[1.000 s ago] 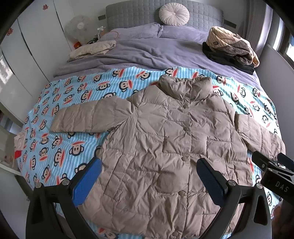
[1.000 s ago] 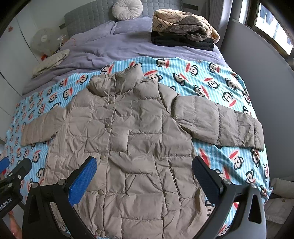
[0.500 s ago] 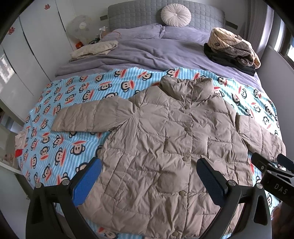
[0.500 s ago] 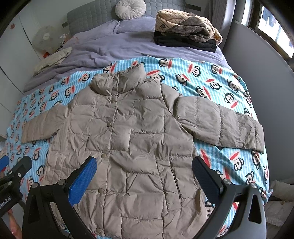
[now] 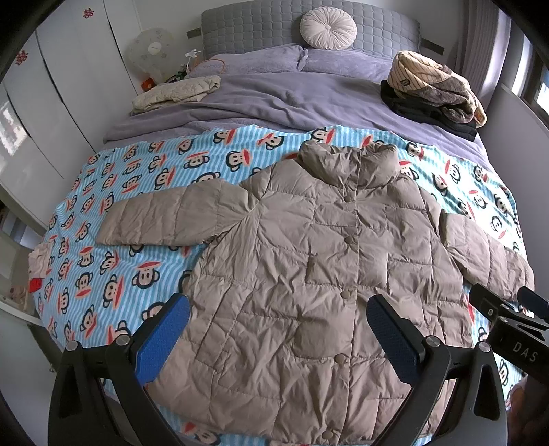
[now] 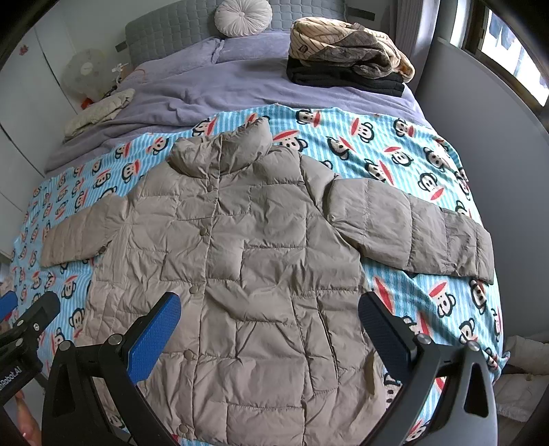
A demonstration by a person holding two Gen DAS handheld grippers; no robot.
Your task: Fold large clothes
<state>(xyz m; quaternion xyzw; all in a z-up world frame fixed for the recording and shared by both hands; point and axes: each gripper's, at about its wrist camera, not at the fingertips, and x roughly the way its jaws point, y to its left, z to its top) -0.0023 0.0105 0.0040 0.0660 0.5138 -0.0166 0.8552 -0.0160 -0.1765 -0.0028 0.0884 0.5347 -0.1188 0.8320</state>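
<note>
Both views have drawn back and tipped slightly since a second ago, so the headboard [image 5: 308, 31] and round pleated cushion [image 5: 327, 28] sit lower in frame, while nothing on the bed has shifted. A bedroom holds the scene: white wardrobe doors [image 5: 68, 85] run along one side, a grey wall panel [image 6: 480, 144] under a window [image 6: 507, 37] along the other, and a white fan [image 5: 151, 53] stands by the quilted grey headboard. Soft lilac bedding [image 5: 291, 103] covers the far half of the bed; over the near half lies a blue-striped blanket [image 5: 113, 274] printed with cartoon monkey faces. On that blanket the taupe puffer jacket [image 5: 326, 274] is spread flat, front up, snapped closed down its placket, collar toward the headboard, both sleeves reaching sideways; its thin shiny shell is crinkled and stitched into padded rectangles. A folded cream garment [image 5: 178, 91] rests on the lilac bedding near the fan, and a stack of folded clothes [image 6: 346, 58], striped beige over black, sits at the opposite far corner. Above the jacket's hem, the left gripper [image 5: 278, 339] and the right gripper [image 6: 271, 336] hover, fingers spread wide, their textured blue pads touching nothing.
</note>
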